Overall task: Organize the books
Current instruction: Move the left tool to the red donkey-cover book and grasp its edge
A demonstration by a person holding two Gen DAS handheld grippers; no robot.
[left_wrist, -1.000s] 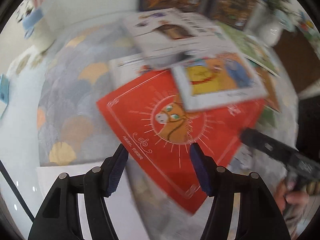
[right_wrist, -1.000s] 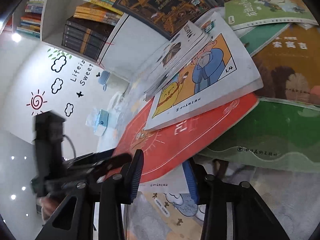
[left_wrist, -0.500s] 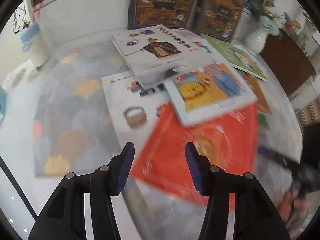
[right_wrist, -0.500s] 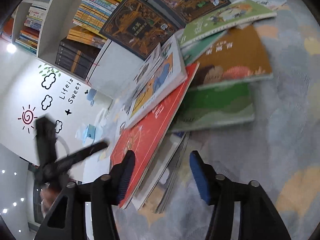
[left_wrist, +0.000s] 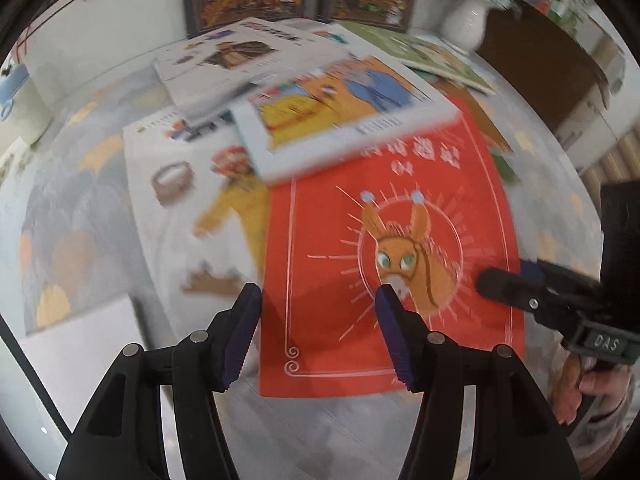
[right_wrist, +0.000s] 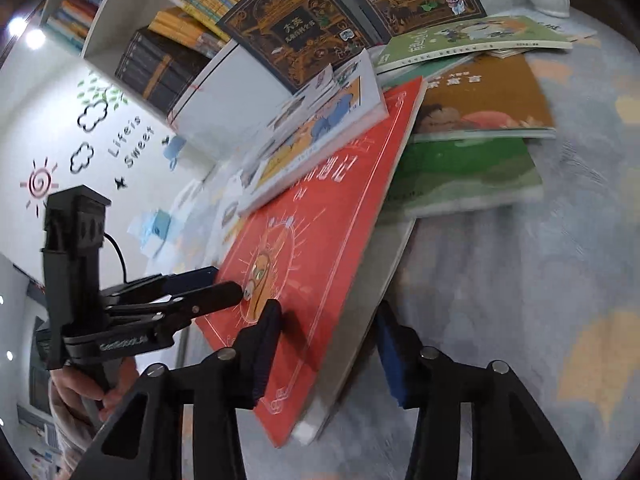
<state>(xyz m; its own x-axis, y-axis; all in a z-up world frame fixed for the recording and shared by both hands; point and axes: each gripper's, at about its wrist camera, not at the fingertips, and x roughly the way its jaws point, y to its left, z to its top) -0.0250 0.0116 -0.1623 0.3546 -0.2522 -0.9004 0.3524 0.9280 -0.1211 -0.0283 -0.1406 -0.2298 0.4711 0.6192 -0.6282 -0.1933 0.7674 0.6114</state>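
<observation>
- Red book (left_wrist: 384,248) lies under both grippers, its near edge between their fingers.
- Left gripper (left_wrist: 318,334) jaws apart, just widened, gripping nothing.
- Right gripper (right_wrist: 328,356) jaws apart, just narrowed, straddling the book's edge.

Left gripper (left_wrist: 318,300) angled steeply down, fingers (left_wrist: 240,336) parted after just widening, nothing pinched. Right gripper (right_wrist: 328,328) tilted lower-forward, fingers (right_wrist: 264,352) apart after just narrowing. Bare hand (right_wrist: 86,392) wrapped round left handle.
</observation>
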